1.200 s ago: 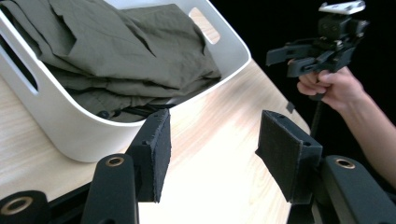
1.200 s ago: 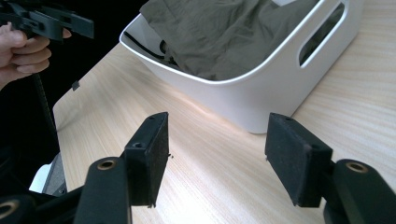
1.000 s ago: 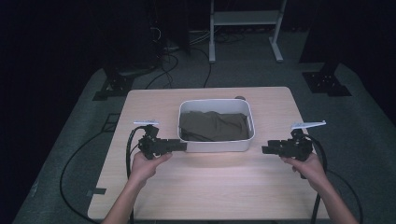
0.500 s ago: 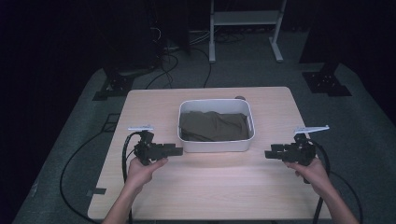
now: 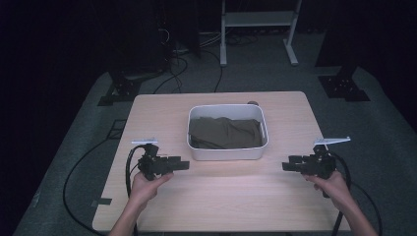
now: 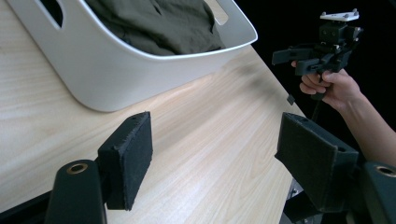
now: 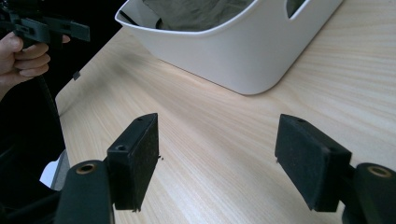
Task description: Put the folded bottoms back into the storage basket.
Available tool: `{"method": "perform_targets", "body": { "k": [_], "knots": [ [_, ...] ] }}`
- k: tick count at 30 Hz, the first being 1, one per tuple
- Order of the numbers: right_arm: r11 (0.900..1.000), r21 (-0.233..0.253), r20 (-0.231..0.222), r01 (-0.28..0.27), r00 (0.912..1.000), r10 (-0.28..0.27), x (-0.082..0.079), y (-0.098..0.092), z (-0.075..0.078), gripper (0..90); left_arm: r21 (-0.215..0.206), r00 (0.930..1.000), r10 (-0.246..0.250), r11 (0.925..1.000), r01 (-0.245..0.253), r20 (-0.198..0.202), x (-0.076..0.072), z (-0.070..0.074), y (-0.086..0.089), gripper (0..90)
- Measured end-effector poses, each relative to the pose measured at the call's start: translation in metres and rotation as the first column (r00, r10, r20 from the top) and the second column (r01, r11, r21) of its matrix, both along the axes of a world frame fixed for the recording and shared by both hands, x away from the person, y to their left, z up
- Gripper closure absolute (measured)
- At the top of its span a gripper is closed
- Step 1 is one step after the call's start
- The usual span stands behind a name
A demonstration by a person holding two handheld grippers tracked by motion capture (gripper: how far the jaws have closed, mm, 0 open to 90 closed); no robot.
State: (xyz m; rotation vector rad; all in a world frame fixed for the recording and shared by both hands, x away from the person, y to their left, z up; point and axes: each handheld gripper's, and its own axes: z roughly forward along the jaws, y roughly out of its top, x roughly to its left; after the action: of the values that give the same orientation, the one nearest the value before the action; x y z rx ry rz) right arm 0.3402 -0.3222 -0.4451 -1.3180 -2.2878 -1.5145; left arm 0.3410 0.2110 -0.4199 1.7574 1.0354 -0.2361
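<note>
A white basket with handle slots stands at the middle of the wooden table. A dark olive cloth lies crumpled inside it. My left gripper hovers near the basket's front left corner, open and empty, pointing right. My right gripper sits off the front right corner, open and empty, pointing left. In the left gripper view, my own gripper spans bare wood, with the basket and cloth ahead. In the right gripper view, my own gripper is also wide apart before the basket.
A small dark round object lies just behind the basket. Black cables trail from the grippers over the table edges onto the grey floor mat. A white metal frame and dark stands sit beyond the table.
Both hands have drawn back slightly toward the table's near edge, the right one also drifting right. Both grippers stay open and empty.
</note>
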Motion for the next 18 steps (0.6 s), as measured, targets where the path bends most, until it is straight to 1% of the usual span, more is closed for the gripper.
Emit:
{"method": "perform_targets", "body": {
  "k": [4,11,14,18],
  "knots": [
    [1.000,0.001,-0.004,0.006,1.0000,-0.006,-0.003,-0.003,-0.004,29.5,-0.002,0.9999,0.010,0.9999,-0.011,-0.012,-0.002,-0.004,0.003,23.6],
    [1.000,0.004,-0.016,0.016,0.9997,-0.016,-0.008,-0.010,-0.011,29.3,0.006,0.9998,0.011,0.9999,-0.011,-0.017,-0.007,-0.010,0.006,19.7],
    [1.000,0.008,-0.018,0.020,0.9997,-0.020,-0.010,-0.013,-0.014,29.3,-0.007,0.9996,0.014,0.9999,-0.014,-0.023,-0.008,-0.013,0.008,18.8],
    [1.000,0.013,-0.026,0.026,0.9994,-0.025,-0.013,-0.016,-0.017,29.3,-0.013,0.9995,0.016,0.9998,-0.016,-0.026,-0.011,-0.016,0.010,18.5]
  ]
}}
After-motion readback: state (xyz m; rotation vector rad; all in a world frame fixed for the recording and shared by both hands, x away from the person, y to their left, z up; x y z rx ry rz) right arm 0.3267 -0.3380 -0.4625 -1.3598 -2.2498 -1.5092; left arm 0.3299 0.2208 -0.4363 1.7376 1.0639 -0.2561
